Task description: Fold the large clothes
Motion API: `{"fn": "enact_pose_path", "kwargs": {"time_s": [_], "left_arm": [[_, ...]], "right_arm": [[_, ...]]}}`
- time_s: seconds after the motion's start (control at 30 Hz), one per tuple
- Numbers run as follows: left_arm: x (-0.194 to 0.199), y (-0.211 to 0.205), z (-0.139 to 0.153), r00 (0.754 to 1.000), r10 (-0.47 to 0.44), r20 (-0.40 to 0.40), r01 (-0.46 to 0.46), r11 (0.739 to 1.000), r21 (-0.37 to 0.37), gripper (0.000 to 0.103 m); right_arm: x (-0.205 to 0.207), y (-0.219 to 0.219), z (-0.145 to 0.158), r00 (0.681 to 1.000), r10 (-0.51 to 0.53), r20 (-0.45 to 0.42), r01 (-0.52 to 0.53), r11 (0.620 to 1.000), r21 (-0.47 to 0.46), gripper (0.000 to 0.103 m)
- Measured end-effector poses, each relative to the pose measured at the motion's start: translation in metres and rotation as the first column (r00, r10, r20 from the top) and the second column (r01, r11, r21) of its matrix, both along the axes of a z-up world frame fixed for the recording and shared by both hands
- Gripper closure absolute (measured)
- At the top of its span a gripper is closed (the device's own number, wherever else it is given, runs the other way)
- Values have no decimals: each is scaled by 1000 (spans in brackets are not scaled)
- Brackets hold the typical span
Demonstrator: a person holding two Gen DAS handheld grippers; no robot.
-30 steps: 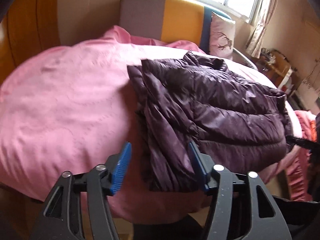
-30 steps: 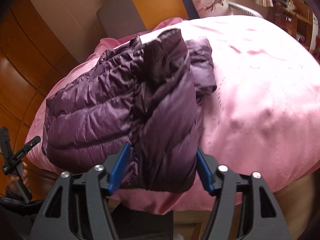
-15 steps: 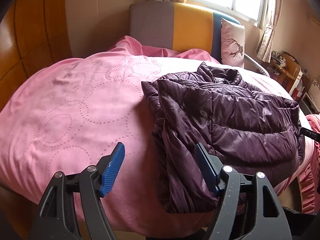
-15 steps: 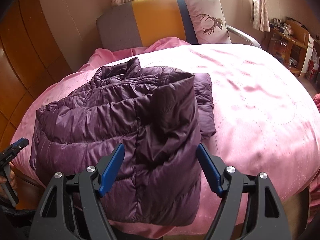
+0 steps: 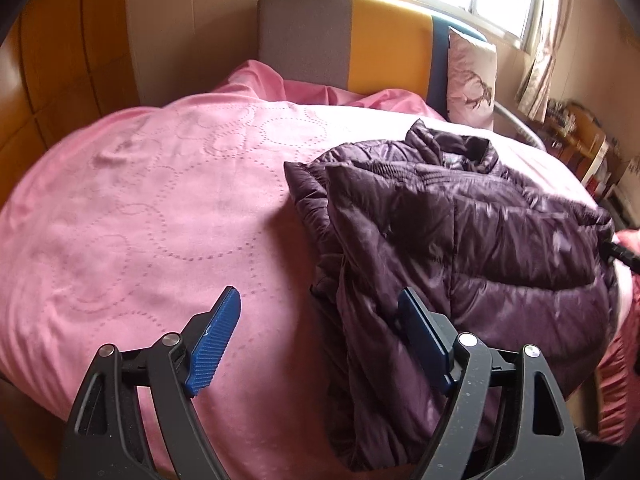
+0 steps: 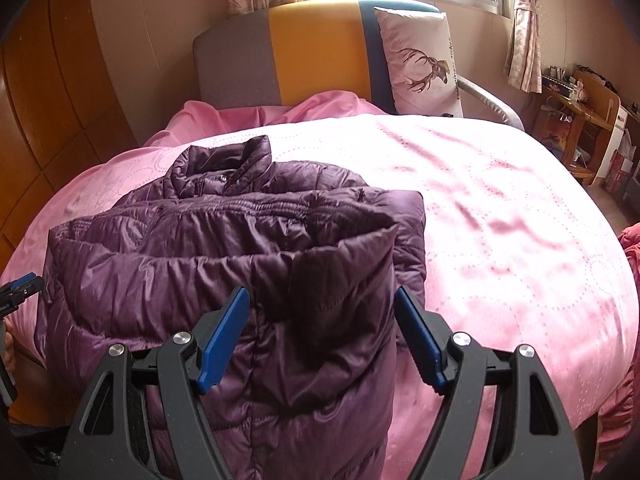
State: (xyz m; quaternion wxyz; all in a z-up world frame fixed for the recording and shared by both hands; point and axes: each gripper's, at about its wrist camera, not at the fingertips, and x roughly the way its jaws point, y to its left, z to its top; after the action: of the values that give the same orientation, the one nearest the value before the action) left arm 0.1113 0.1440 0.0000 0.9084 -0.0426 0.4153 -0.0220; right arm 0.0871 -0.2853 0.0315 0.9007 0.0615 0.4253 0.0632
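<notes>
Folded dark purple quilted down jacket lies on the pink bed cover with dotted circle pattern, near the front edge of the bed, its collar toward the grey, yellow and blue headboard. Left gripper has just been opening its fingers; they stand wide, nothing pressed between them. Right gripper is also wide above the jacket's folded sleeve, pads not touching it. White pillow with deer print leans on the headboard.

So the folded jacket lies on the bed, near its front edge, collar toward the headboard. A pillow leans against that headboard, right of the jacket, shelves further right.
</notes>
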Motion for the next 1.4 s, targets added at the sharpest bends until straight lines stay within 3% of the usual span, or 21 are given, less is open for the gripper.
{"fn": "enact_pose_path", "kwargs": {"time_s": [0.33,0.43,0.53,0.7,0.8,0.87,1.0,1.03,1.13,1.2,1.23,1.27,1.3,1.37,1.4], "left_arm": [[20,19,2,1000,-15,2,15,970,-241,27],[25,23,-2,1000,-22,-11,18,956,-293,28],[32,22,-5,999,-45,-28,33,947,-319,37],[21,11,18,996,-40,80,58,970,-235,37],[10,-9,33,981,-126,145,145,980,-135,37],[6,-24,36,963,-217,158,236,965,-115,42],[11,-55,29,922,-368,122,380,920,-98,43],[16,-66,22,905,-416,88,425,898,-113,42],[27,-86,5,892,-451,40,452,887,-92,42],[38,-92,-6,894,-449,6,447,888,-108,42],[43,-94,-13,896,-445,-10,440,889,-125,43],[46,-94,-17,896,-443,-19,437,889,-135,54],[46,-95,-20,898,-439,-22,433,891,-135,65],[43,-96,-24,910,-413,-16,410,907,-99,100],[41,-95,-24,916,-402,-8,400,912,-96,103]], "right_arm": [[1,-5,-4,1000,-22,13,22,1000,5,29],[3,-6,-9,1000,-21,1,21,1000,16,34],[3,-5,-13,1000,-27,-7,27,1000,7,34],[-13,-6,4,998,-45,52,47,999,-24,34],[-24,-5,21,995,-20,96,19,1000,13,39],[-27,3,26,995,22,101,-25,999,29,40],[-16,29,19,991,113,69,-114,993,14,40],[-10,37,12,990,131,48,-131,991,0,40],[8,60,-13,986,163,-28,-164,984,-72,40],[13,70,-27,981,184,-62,-190,976,-103,54],[14,74,-32,978,196,-71,-203,974,-104,66],[13,76,-35,976,204,-74,-211,972,-105,79],[12,77,-36,975,209,-74,-216,970,-108,83],[7,80,-35,975,212,-69,-219,969,-115,90],[5,81,-34,975,213,-63,-220,967,-126,91]]}}
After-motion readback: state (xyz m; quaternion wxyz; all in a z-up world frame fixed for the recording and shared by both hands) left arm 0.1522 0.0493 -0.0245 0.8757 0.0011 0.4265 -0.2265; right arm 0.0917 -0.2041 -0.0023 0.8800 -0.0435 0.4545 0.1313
